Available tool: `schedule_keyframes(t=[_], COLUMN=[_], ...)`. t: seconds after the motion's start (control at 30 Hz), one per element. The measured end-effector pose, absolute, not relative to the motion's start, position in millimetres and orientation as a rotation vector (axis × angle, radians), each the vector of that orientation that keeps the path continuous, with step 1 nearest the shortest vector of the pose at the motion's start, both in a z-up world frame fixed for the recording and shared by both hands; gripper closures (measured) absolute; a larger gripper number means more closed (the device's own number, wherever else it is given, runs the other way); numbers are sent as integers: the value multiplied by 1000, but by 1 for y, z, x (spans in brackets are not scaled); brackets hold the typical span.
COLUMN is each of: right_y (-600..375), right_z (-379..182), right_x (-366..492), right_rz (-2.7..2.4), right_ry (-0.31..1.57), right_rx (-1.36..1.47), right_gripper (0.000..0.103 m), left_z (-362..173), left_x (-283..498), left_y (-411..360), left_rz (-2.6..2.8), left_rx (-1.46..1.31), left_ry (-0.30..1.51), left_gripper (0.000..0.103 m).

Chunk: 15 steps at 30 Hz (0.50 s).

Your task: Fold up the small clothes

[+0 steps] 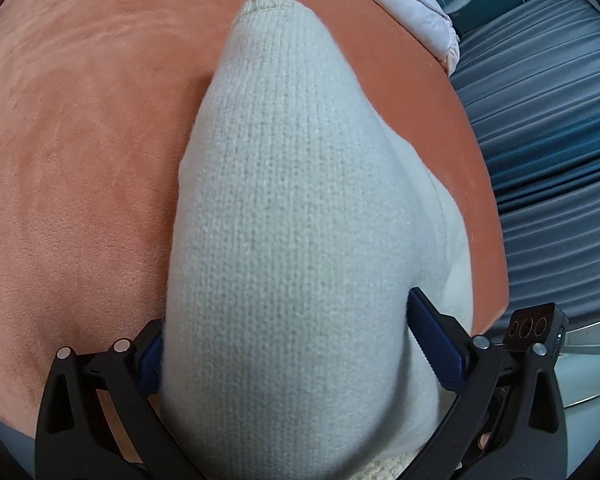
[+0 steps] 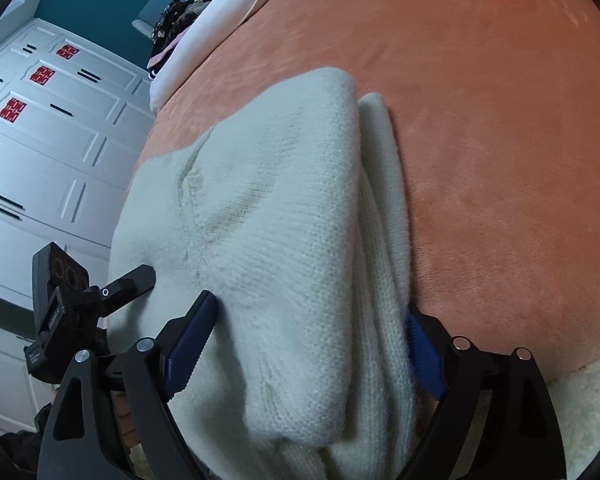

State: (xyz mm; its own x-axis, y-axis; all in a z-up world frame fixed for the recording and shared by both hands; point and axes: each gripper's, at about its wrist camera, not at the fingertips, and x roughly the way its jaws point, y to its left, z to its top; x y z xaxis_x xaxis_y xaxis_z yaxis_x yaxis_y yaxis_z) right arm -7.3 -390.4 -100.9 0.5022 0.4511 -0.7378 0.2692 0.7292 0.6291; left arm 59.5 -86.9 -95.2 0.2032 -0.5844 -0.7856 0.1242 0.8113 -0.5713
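On the orange bedspread (image 1: pixel 80 160), my left claw (image 1: pixel 296 344) straddles a pale knitted sweater (image 1: pixel 284 220), its blue pads (image 1: pixel 436 348) spread wide to either side of a thick fold of the knit; from this view I cannot tell whether those pads press the wool or merely flank it. The sweater lies lengthwise ahead of that claw, doubled over into a long, rounded bundle with a ribbed edge at its far end. In the right wrist view the same sweater (image 2: pixel 260 208) shows one panel folded across another, a narrower roll peeking out along its right side, and my right claw (image 2: pixel 312 340) stands wide open around the near end, the left pad clear of the knit, so nothing is gripped there. I judge the job well under way: at least one fold is laid, and the bundle still looks long and puffy, so a further fold across its length and some smoothing appear to remain. Around the work, a white wardrobe (image 2: pixel 40 152) with red paper emblems stands off to the left, dark clothing (image 2: pixel 172 20) is heaped beyond the bedspread, white bedding (image 1: pixel 412 4) edges the top, and a grey pleated cover (image 1: pixel 548 128) falls away at right. Nothing lies on the bedspread to block the next fold
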Motion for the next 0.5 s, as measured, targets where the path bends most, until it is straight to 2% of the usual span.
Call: schedule_keyframes(t=[0.07, 0.13, 0.17, 0.23, 0.3, 0.4, 0.5], right_y=[-390, -390, -388, -384, -382, -378, -374], right_z=[-101, -98, -96, -89, -79, -61, -45], right_x=[-3, 1, 1, -1, -5, -12, -24], right_rz=[126, 112, 104, 83, 65, 37, 14], right_ry=[1060, 1060, 1062, 1059, 1050, 1030, 1010], right_rx=[797, 788, 778, 763, 760, 752, 722], right_gripper=[19, 33, 37, 53, 62, 66, 66], left_z=[-91, -85, -81, -75, -68, -54, -48], left_x=[61, 62, 63, 61, 61, 55, 47], left_y=[-92, -97, -98, -104, -106, -105, -105], left_rz=[-500, -487, -483, -481, -484, -513, -555], left_rx=[-413, -377, -360, -329, -307, -279, -260], left_ry=[1288, 1288, 1288, 1293, 1297, 1288, 1291], left_gripper=[5, 8, 11, 16, 24, 34, 35])
